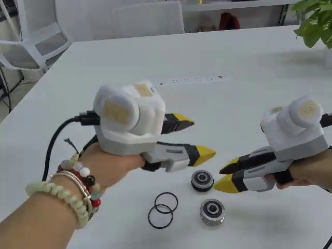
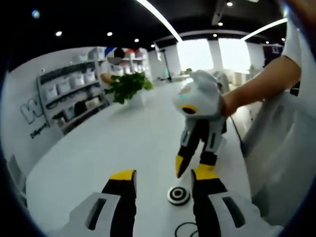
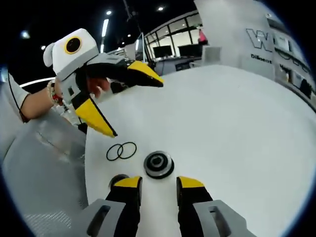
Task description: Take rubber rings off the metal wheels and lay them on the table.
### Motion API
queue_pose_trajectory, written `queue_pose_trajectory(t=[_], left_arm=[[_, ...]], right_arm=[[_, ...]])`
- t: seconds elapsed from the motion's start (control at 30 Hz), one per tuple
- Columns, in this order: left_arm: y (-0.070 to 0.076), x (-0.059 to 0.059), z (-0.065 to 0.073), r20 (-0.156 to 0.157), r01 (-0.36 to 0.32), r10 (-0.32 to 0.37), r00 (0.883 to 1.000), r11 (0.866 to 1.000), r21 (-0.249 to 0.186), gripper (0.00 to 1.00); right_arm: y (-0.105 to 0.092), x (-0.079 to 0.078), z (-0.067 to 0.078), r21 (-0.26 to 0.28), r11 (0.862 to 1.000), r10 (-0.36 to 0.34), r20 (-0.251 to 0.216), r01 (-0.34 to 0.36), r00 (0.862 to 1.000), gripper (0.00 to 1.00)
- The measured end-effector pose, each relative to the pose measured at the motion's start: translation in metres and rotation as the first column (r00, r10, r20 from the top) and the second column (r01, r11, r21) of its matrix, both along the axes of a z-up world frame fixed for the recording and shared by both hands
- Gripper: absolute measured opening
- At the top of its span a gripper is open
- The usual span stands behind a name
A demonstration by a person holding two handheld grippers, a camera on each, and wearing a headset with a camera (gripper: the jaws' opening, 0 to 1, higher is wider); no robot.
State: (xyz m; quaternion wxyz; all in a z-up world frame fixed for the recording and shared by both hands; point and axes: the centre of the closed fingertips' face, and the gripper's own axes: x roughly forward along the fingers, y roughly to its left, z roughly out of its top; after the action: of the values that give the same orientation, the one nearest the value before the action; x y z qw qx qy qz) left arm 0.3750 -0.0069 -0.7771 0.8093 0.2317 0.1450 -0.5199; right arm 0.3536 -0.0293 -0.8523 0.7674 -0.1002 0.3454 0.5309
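Observation:
Two metal wheels lie on the white table [image 1: 155,67]. The farther wheel [image 1: 202,180] has a dark outer band, while the nearer wheel [image 1: 212,211] shows a bare silvery rim. Two black rubber rings [image 1: 163,209] lie overlapping just left of them. My left gripper [image 1: 194,138] hovers open above and left of the farther wheel, holding nothing. My right gripper [image 1: 226,175] points at that wheel from the right, open and not touching it. In the right gripper view the wheel [image 3: 158,164] sits just ahead of my right gripper [image 3: 159,182], with the rings [image 3: 122,150] beyond.
A white power strip [image 1: 192,80] lies farther back on the table. A green plant [image 1: 316,21] stands at the far right corner. Chairs [image 1: 36,36] stand past the far left edge. A black cable [image 1: 57,140] trails from the left gripper.

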Motion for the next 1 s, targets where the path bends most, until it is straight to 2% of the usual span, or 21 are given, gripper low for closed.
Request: queue_pose_trajectory(t=[0.03, 0.13, 0.17, 0.23, 0.33, 0.4, 0.57, 0.67, 0.73, 0.77, 0.9, 1.0], left_arm=[[0.001, 0.0, -0.004, 0.014, 0.004, -0.005, 1.0, 1.0, 0.018, 0.46], [0.003, 0.004, -0.023, -0.023, -0.029, 0.031, 0.999, 0.998, 0.054, 0.4], [0.001, 0.002, -0.029, -0.023, -0.005, 0.007, 1.0, 0.997, 0.077, 0.39], [-0.001, 0.0, -0.035, -0.028, 0.0, 0.002, 1.0, 0.997, 0.08, 0.39], [-0.004, -0.004, -0.04, -0.049, 0.01, -0.006, 0.999, 0.997, 0.075, 0.38], [-0.004, -0.001, -0.043, -0.057, -0.023, 0.026, 0.998, 0.998, 0.055, 0.36], [-0.005, 0.0, -0.053, -0.124, -0.065, 0.067, 0.99, 0.998, 0.018, 0.33], [-0.004, 0.001, -0.058, -0.14, -0.078, 0.079, 0.987, 0.997, 0.012, 0.32], [-0.007, 0.001, -0.058, -0.182, -0.119, 0.111, 0.977, 0.992, -0.031, 0.28], [-0.008, 0.0, -0.059, -0.194, -0.116, 0.108, 0.975, 0.993, -0.035, 0.26], [-0.011, -0.003, -0.065, -0.183, -0.099, 0.095, 0.979, 0.995, -0.014, 0.21], [-0.011, -0.003, -0.071, -0.196, -0.102, 0.1, 0.975, 0.995, 0.002, 0.2]], right_arm=[[-0.001, 0.001, -0.004, -0.017, 1.0, 0.006, 0.003, -0.006, 1.0, 0.26], [-0.001, -0.002, -0.009, -0.038, 0.999, 0.018, 0.003, -0.018, 1.0, 0.27], [-0.001, -0.002, -0.01, -0.041, 0.999, 0.02, 0.003, -0.02, 1.0, 0.27], [-0.002, 0.0, -0.011, -0.045, 0.999, 0.021, 0.01, -0.02, 1.0, 0.27], [-0.001, 0.004, -0.011, -0.043, 0.999, 0.012, 0.022, -0.011, 1.0, 0.28], [0.001, 0.005, -0.01, -0.032, 0.999, 0.005, 0.025, -0.004, 1.0, 0.28], [0.002, 0.007, -0.009, -0.022, 1.0, -0.013, 0.025, 0.014, 1.0, 0.29], [0.002, 0.007, -0.013, -0.019, 1.0, -0.01, 0.014, 0.01, 1.0, 0.28], [0.003, 0.007, -0.013, -0.013, 1.0, -0.011, 0.012, 0.011, 1.0, 0.28], [0.004, 0.007, -0.013, -0.007, 1.0, -0.013, 0.01, 0.013, 1.0, 0.28], [0.007, 0.008, -0.011, 0.007, 1.0, -0.013, 0.017, 0.012, 1.0, 0.27], [0.008, 0.007, -0.014, 0.009, 1.0, -0.011, 0.008, 0.011, 1.0, 0.27]])
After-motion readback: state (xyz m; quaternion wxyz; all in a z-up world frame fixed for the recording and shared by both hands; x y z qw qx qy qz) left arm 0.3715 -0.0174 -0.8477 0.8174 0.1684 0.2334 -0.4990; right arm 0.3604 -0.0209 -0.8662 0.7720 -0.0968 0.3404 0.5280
